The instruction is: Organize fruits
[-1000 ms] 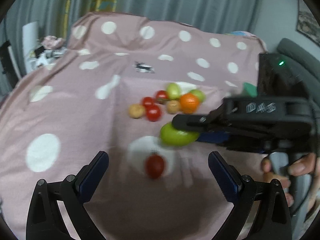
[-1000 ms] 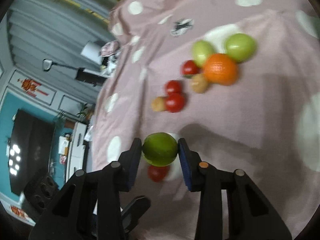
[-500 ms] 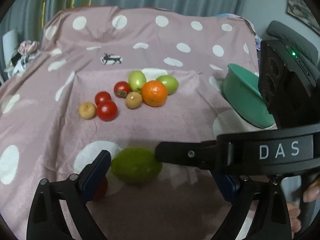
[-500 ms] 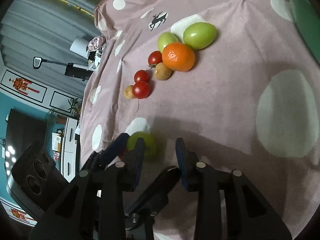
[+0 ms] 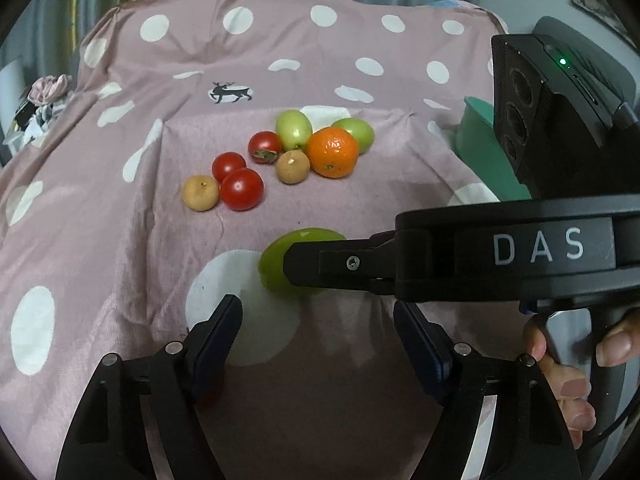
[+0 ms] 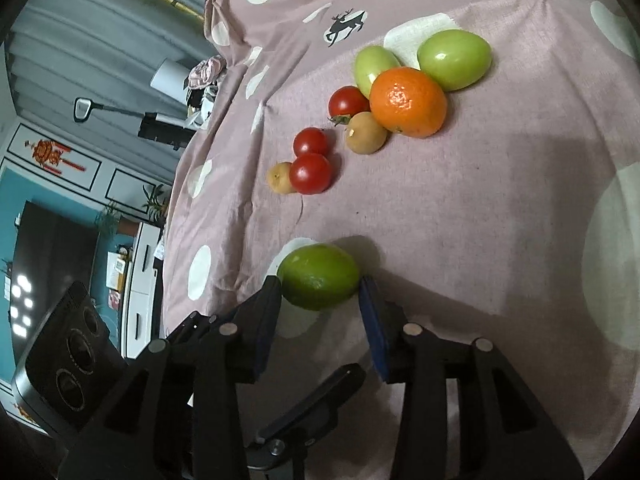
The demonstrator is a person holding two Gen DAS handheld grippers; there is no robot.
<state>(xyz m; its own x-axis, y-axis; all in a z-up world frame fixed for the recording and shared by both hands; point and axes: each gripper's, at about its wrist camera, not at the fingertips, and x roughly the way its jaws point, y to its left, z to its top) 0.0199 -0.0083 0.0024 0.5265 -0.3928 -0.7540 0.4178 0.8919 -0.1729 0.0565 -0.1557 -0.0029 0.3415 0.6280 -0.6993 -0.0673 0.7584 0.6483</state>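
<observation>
A green lime (image 6: 319,276) lies on the pink dotted cloth (image 6: 460,200), between the tips of my right gripper (image 6: 320,300), whose jaws stand open just clear of it. In the left wrist view the lime (image 5: 276,264) is partly hidden behind the right gripper's finger. My left gripper (image 5: 318,324) is open and empty, just below the lime. Farther back lies a cluster: an orange (image 5: 333,152), two green tomatoes (image 5: 294,129), three red tomatoes (image 5: 242,189) and two small brown fruits (image 5: 201,193).
A green bowl (image 5: 486,152) stands at the right, half hidden behind the right gripper's body. The cloth (image 5: 100,240) covers the whole surface and drops off at the back. Curtains hang behind.
My right gripper lowered the lime onto the cloth and opened, letting it go. The left gripper moved forward; the red tomato under it is now out of sight.
</observation>
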